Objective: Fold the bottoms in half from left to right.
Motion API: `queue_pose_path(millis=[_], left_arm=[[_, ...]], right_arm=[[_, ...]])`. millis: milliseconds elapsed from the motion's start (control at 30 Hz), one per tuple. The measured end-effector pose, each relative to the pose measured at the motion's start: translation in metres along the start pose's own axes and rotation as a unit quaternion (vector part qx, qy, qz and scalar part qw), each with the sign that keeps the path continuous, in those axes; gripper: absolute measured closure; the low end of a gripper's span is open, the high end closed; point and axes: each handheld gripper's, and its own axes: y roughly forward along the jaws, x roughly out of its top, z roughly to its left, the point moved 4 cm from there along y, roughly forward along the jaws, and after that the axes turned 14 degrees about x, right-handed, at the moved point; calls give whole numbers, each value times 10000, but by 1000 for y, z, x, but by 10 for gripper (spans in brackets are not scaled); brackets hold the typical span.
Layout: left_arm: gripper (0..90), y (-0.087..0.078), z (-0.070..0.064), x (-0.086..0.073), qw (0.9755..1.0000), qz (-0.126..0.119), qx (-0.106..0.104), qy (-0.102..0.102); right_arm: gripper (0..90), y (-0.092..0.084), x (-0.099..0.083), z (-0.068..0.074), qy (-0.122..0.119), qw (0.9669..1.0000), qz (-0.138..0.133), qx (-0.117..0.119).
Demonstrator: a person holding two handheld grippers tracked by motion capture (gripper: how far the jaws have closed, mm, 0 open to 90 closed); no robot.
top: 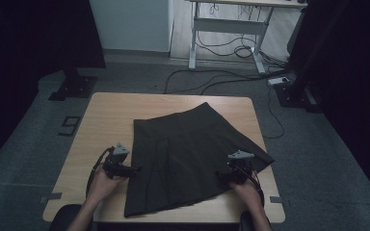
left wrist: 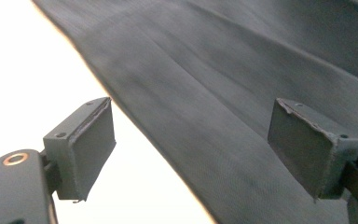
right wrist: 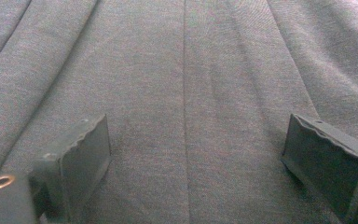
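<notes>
Right now the dark skirt (top: 188, 159) lies spread flat on the wooden table (top: 111, 115), its waistband toward the far edge and its hem toward you. Your left gripper (left wrist: 191, 149) sits at the skirt's left edge, jaws spread wide, one over bare table and one over cloth, gripping nothing. Your right gripper (right wrist: 196, 158) hovers over the pleats near the right hem, jaws likewise apart and empty.
</notes>
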Motion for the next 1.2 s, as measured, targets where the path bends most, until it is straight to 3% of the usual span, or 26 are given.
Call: queue_pose_path(millis=[333,567,800,967,1100,1200], left_arm=[[148,34,41,41,9996,-130,209,-159],[148,68,59,64,9989,10,452,-120],[158,95,77,69,9975,88,493,-502],[133,110,84,60,9949,188,687,-708],[23,113,86,57,9942,209,820,-667],[4,114,88,57,9940,276,802,-685]], right_arm=[[70,0,0,-1,-19,10000,-13,36],[69,0,0,-1,-24,10000,-18,42],[62,1,0,-1,-31,10000,-28,47],[57,1,-1,-1,-34,10000,-58,56],[0,4,-2,1,-71,9999,-131,81],[0,5,-2,1,-68,9999,-135,69]])
